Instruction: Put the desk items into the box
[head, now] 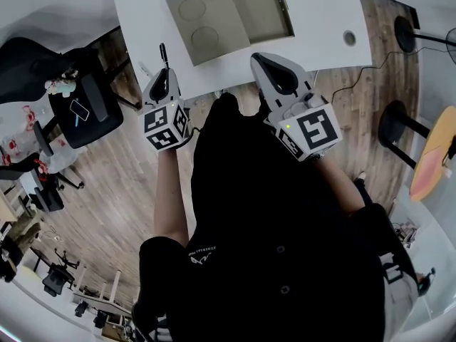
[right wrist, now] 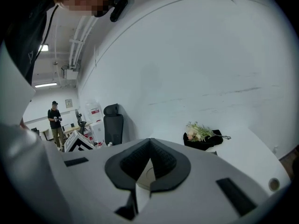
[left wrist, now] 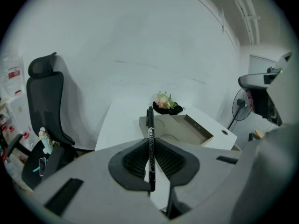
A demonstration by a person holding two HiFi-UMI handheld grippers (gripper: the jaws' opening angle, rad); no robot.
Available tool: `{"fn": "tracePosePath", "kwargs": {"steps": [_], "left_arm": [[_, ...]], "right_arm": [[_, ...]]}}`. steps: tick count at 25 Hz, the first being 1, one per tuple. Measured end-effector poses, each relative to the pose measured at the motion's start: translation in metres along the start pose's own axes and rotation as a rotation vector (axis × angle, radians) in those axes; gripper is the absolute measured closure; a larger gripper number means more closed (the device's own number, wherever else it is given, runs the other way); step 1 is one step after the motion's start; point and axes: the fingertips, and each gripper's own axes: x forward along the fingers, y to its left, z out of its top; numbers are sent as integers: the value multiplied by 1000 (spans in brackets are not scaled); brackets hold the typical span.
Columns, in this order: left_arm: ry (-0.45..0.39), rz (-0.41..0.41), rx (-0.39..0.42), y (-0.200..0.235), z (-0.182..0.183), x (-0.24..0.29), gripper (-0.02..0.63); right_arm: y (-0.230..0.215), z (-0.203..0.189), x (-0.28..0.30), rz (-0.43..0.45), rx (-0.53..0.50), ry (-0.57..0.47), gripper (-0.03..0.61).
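A black marker pen (head: 163, 57) stands upright between the jaws of my left gripper (head: 163, 75), which is shut on it. In the left gripper view the pen (left wrist: 150, 139) runs straight up through the left gripper (left wrist: 151, 148). An open cardboard box (head: 256, 9) with its flap folded out lies on the white desk (head: 313, 20), ahead of both grippers. The same box (left wrist: 187, 129) is beyond the pen tip in the left gripper view. My right gripper (head: 263, 60) is near the desk's front edge, shut, with nothing held (right wrist: 150, 143).
A bouquet in black wrapping (right wrist: 203, 135) lies at the far side of the desk, behind the box. A black office chair (left wrist: 43, 101) stands left of the desk. A cable hole (head: 349, 38) is at the desk's right corner. A person (right wrist: 55, 120) stands far off.
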Motion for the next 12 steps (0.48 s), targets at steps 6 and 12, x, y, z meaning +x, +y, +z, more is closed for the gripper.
{"fn": "tracePosePath", "kwargs": {"steps": [6, 12], "left_arm": [[-136, 61, -20, -29, 36, -32, 566], [-204, 92, -44, -61, 57, -51, 566]], "right_arm": [[-11, 3, -11, 59, -54, 23, 579], [-21, 9, -23, 114, -72, 23, 580]]}}
